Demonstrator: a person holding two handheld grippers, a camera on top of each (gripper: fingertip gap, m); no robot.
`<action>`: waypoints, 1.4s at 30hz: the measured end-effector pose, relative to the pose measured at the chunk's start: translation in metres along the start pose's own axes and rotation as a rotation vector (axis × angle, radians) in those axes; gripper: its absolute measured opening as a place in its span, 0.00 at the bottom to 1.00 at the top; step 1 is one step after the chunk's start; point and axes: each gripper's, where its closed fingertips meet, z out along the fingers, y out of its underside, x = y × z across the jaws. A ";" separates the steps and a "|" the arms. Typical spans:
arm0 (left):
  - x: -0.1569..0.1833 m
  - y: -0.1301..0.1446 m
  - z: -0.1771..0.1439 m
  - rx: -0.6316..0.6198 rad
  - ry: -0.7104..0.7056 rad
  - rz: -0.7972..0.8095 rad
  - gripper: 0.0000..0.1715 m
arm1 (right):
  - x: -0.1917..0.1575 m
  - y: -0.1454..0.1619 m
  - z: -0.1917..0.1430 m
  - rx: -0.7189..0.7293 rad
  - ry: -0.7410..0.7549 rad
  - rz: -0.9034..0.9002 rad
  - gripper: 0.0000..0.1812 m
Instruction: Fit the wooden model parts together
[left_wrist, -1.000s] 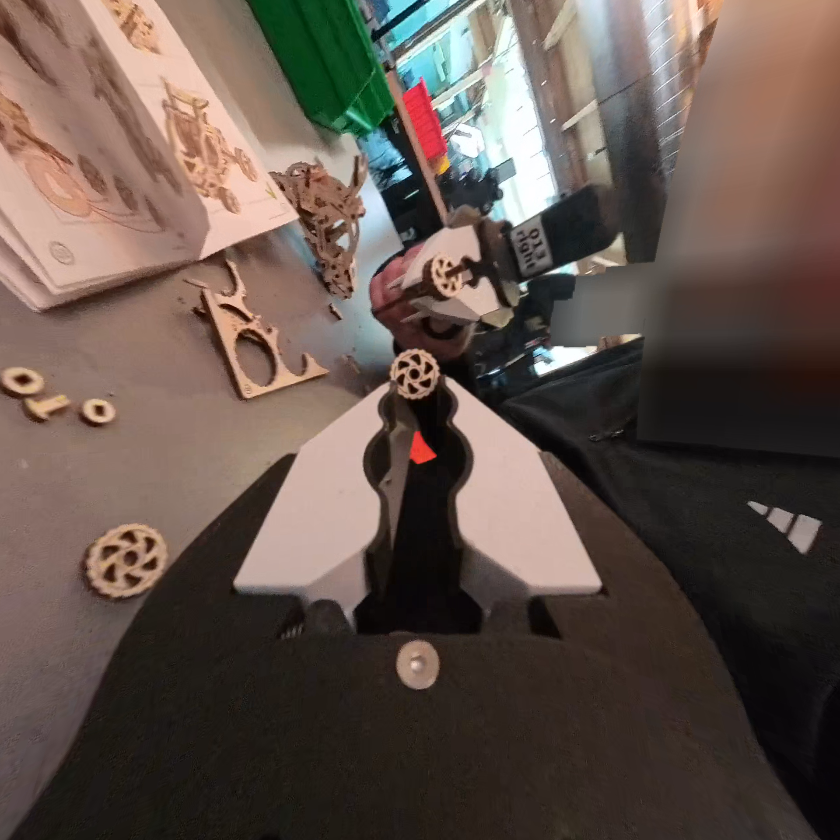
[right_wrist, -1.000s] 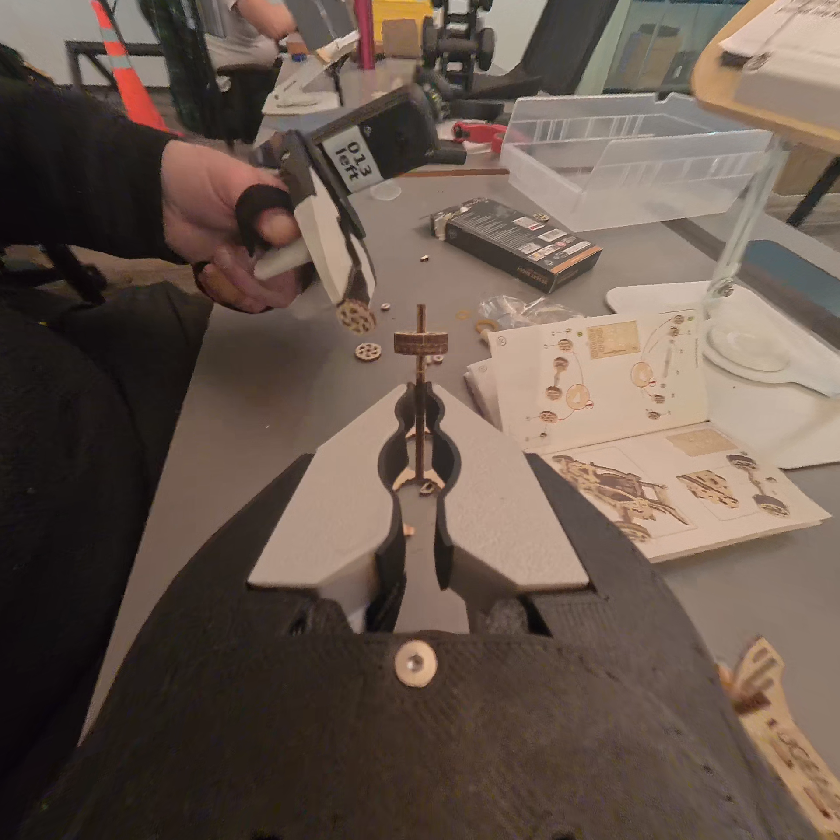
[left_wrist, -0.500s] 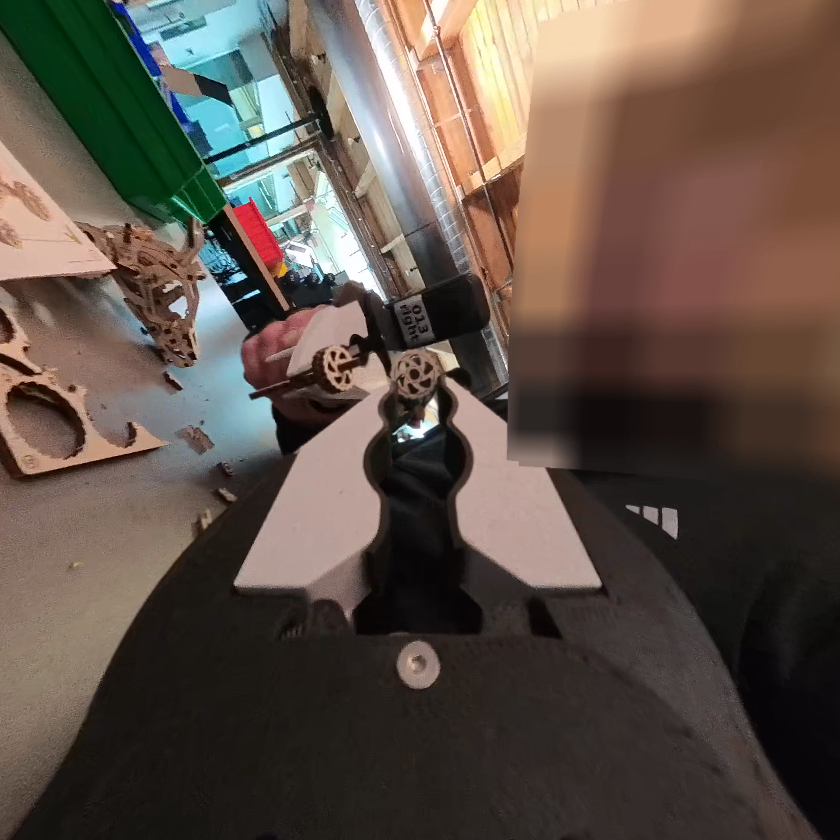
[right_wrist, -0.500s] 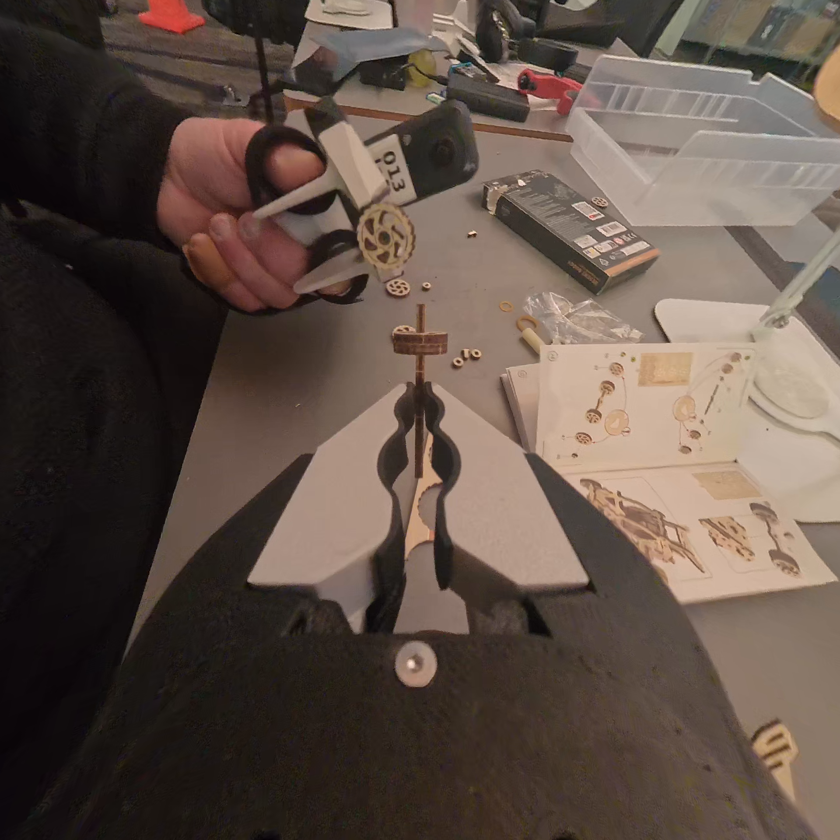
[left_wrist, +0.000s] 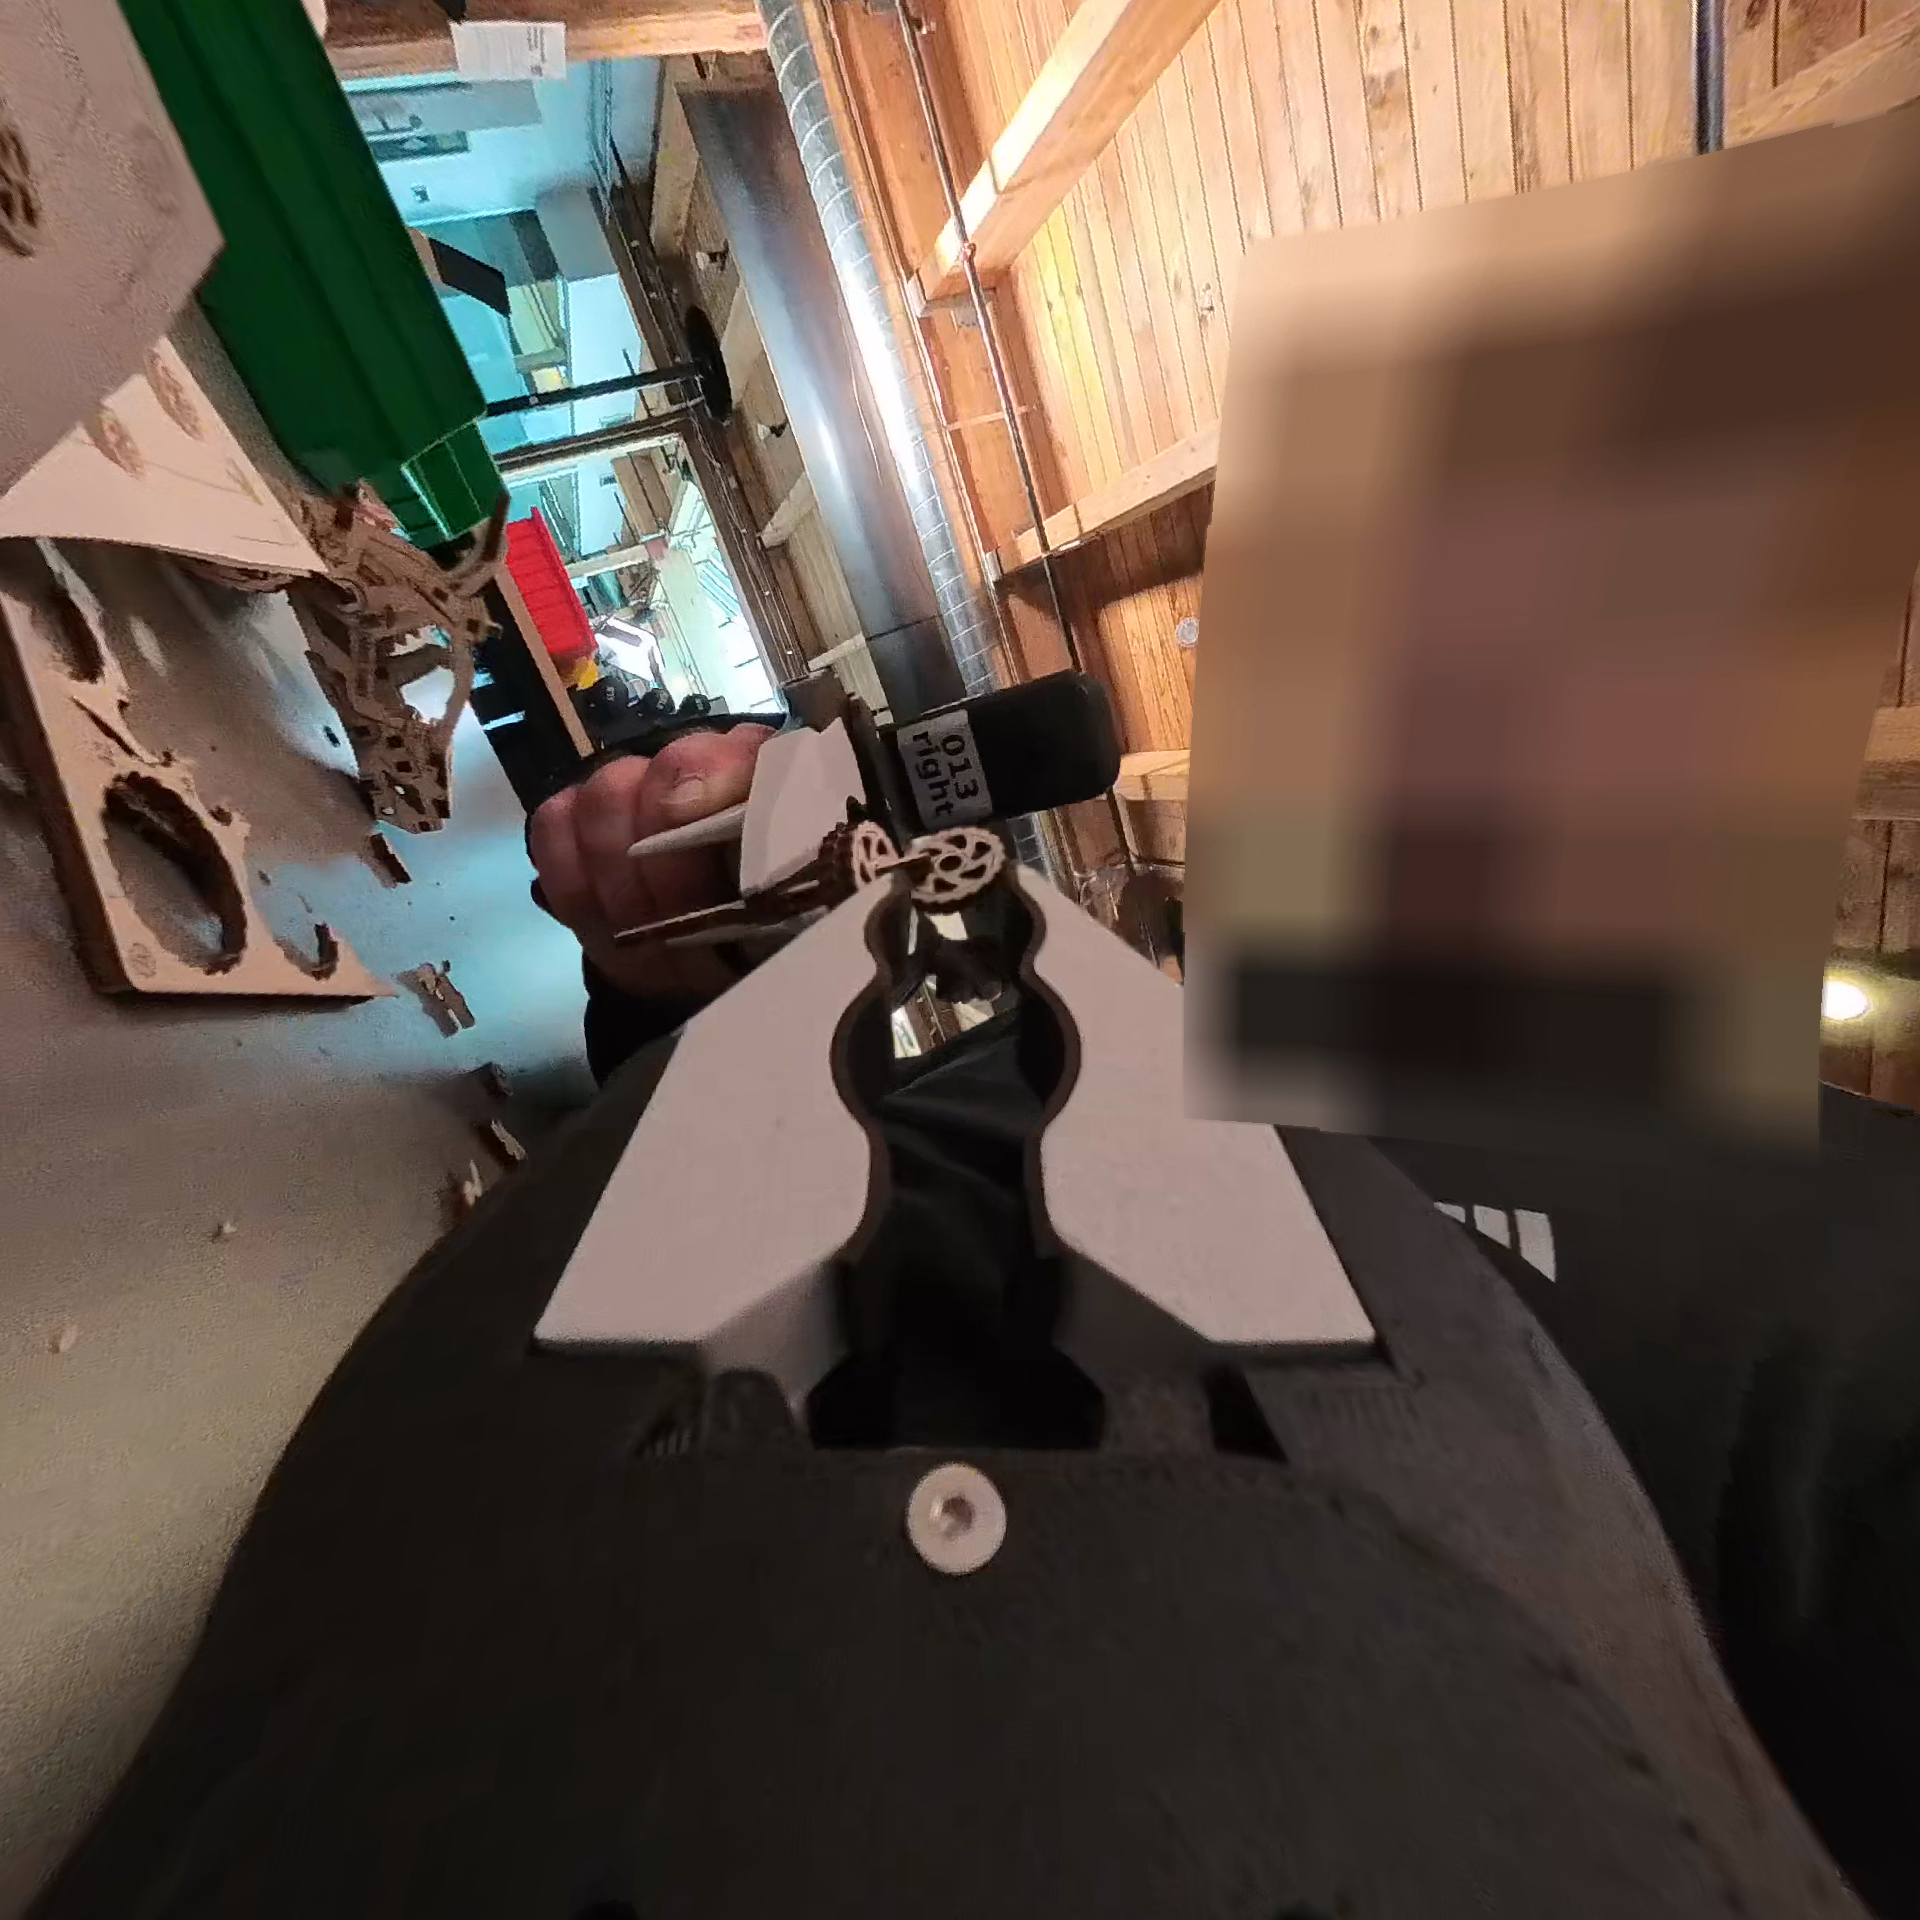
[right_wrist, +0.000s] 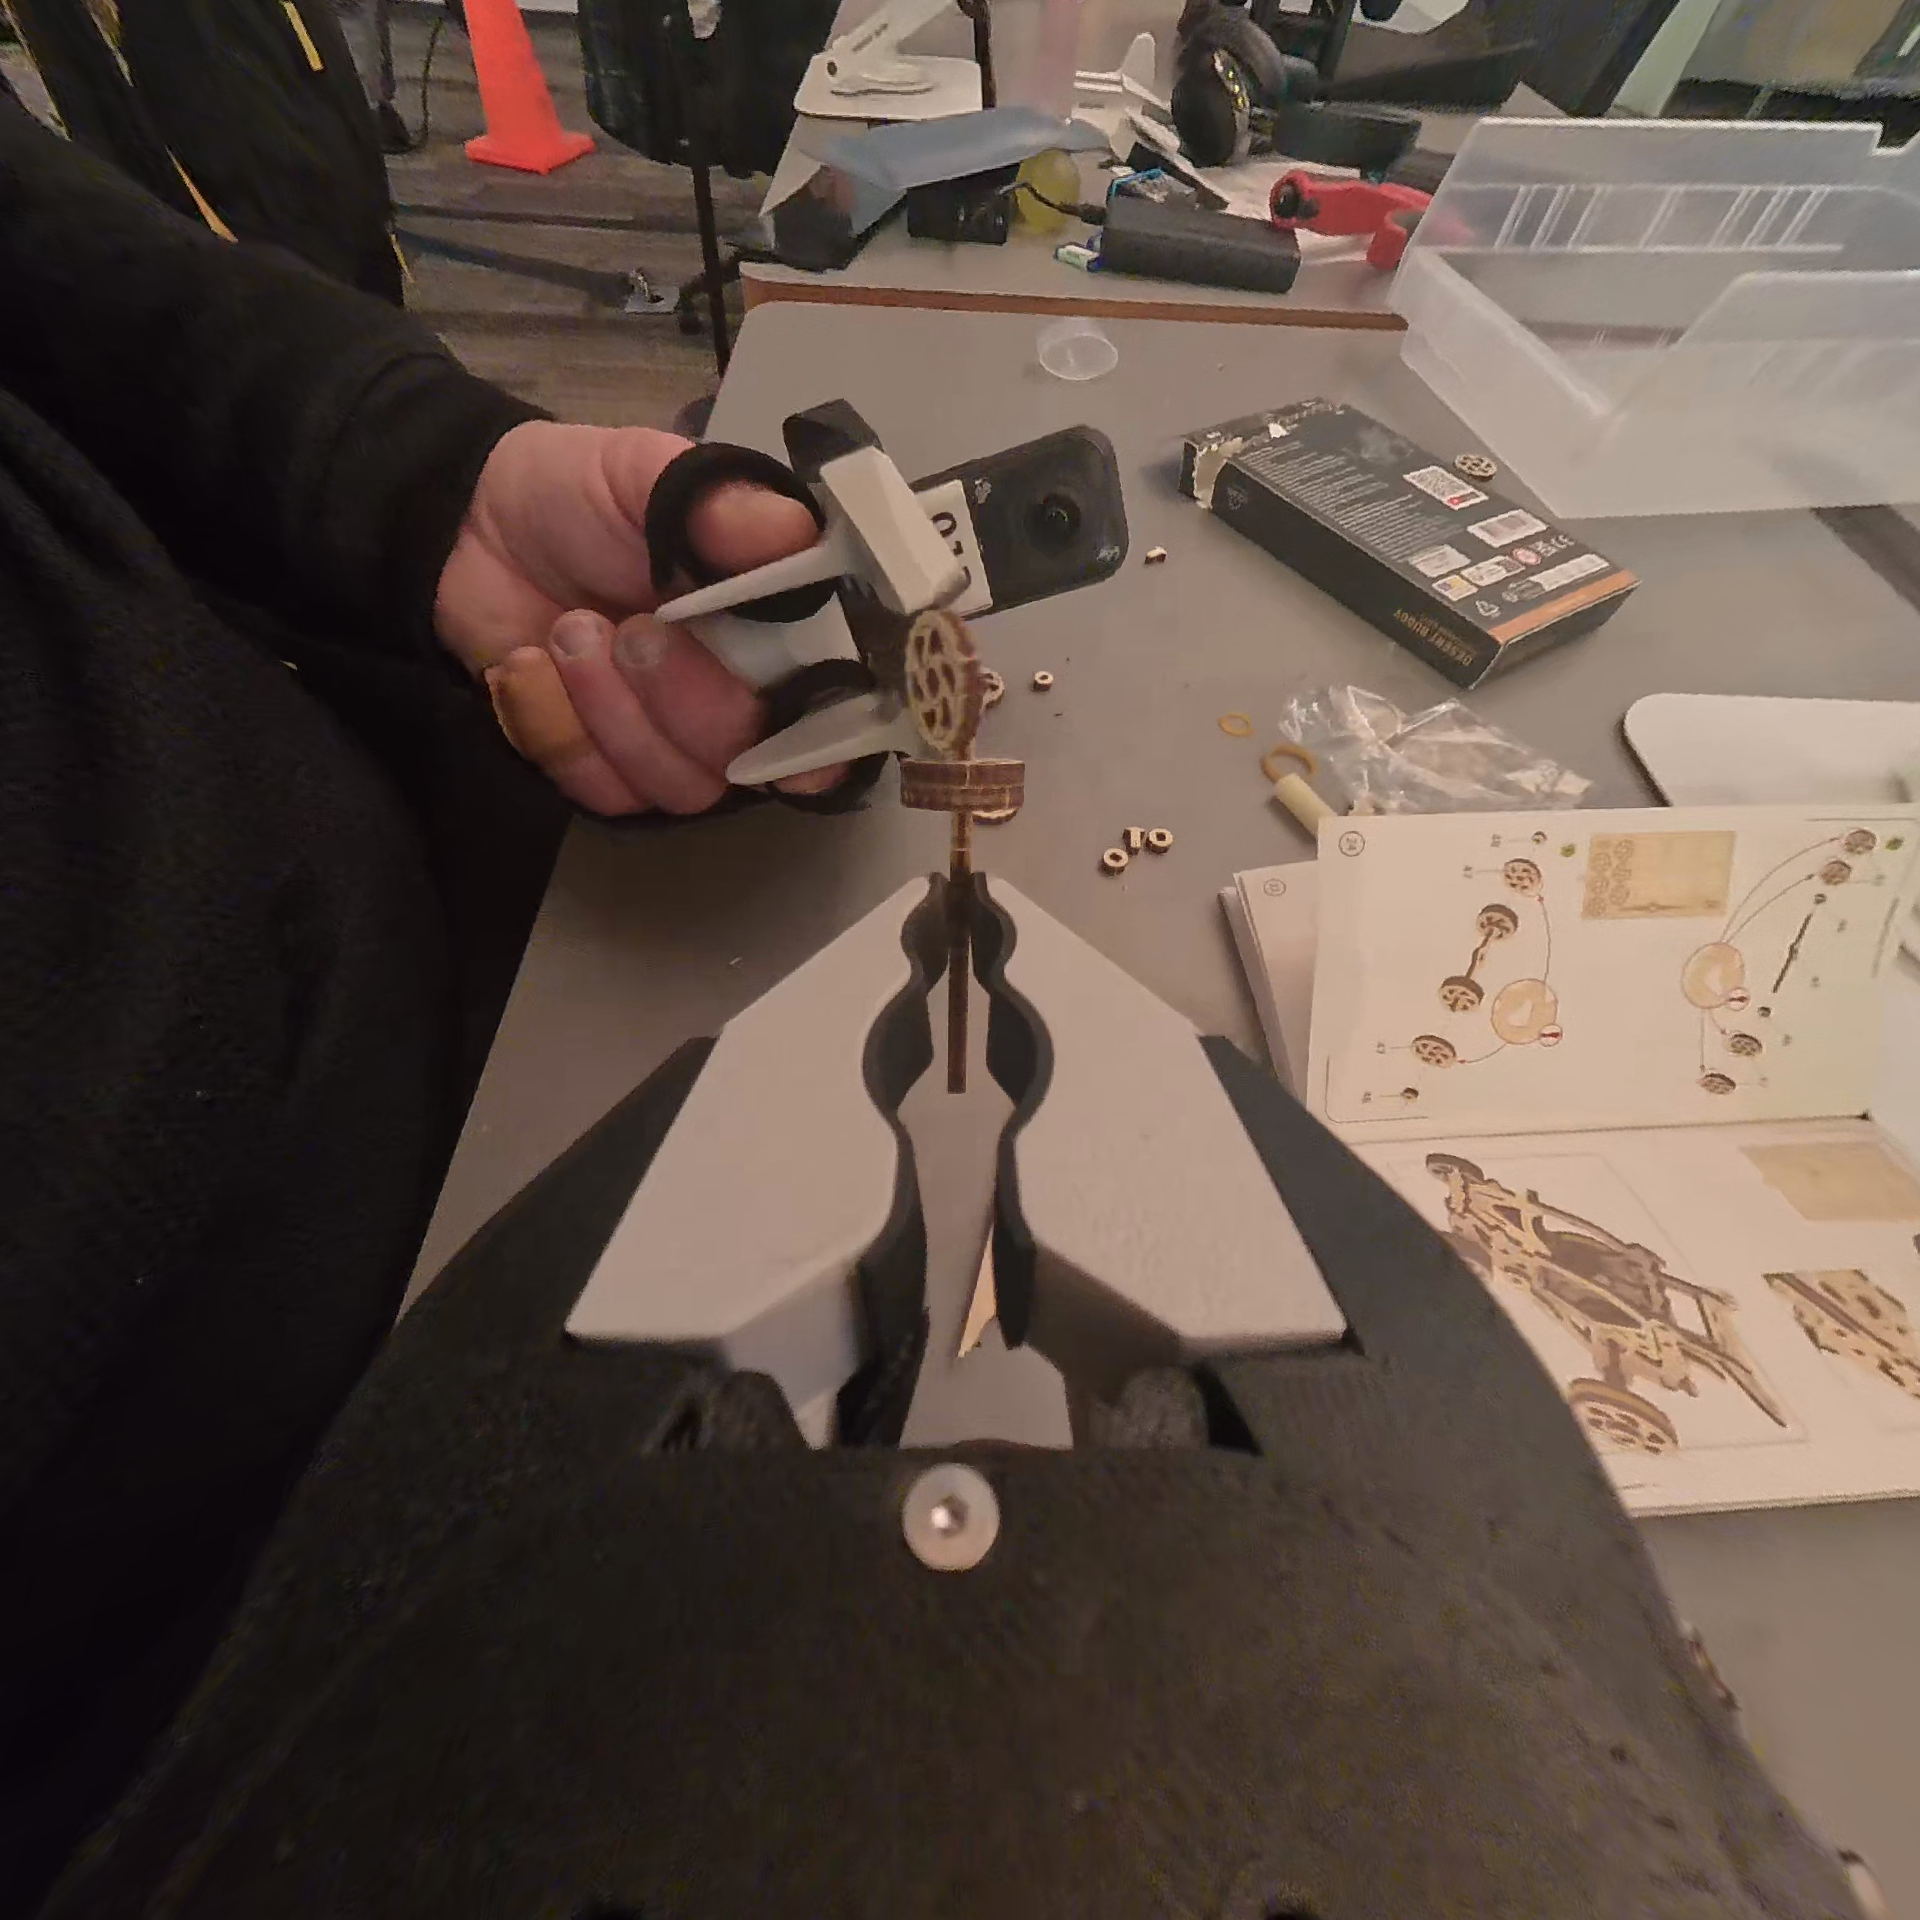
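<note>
My right gripper is shut on a thin wooden axle that stands upright, with a wooden wheel fitted near its top. My left gripper is shut on a small spoked wooden wheel. In the right wrist view that spoked wheel stands on edge just above the axle's top end, close to or touching it. In the left wrist view the axle and its fitted wheel lie right beside my held wheel.
On the grey table lie an open instruction booklet, a black box, a clear plastic bin, a plastic bag and small wooden rings. A cut-out wooden sheet, a part-built model and a green bin are at the far side.
My left gripper has brought the spoked wheel down and across to the top of the axle and turned it on edge. The right gripper has kept the axle upright.
</note>
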 end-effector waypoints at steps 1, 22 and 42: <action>-0.001 -0.002 0.000 0.010 0.005 -0.008 0.08 | 0.001 0.000 0.000 0.005 -0.003 0.011 0.00; -0.040 -0.025 -0.007 0.088 -0.343 0.140 0.07 | 0.016 0.029 0.012 -0.059 0.009 0.207 0.01; -0.037 -0.032 0.009 0.049 -0.459 0.401 0.00 | 0.022 0.023 0.012 0.010 0.024 0.273 0.00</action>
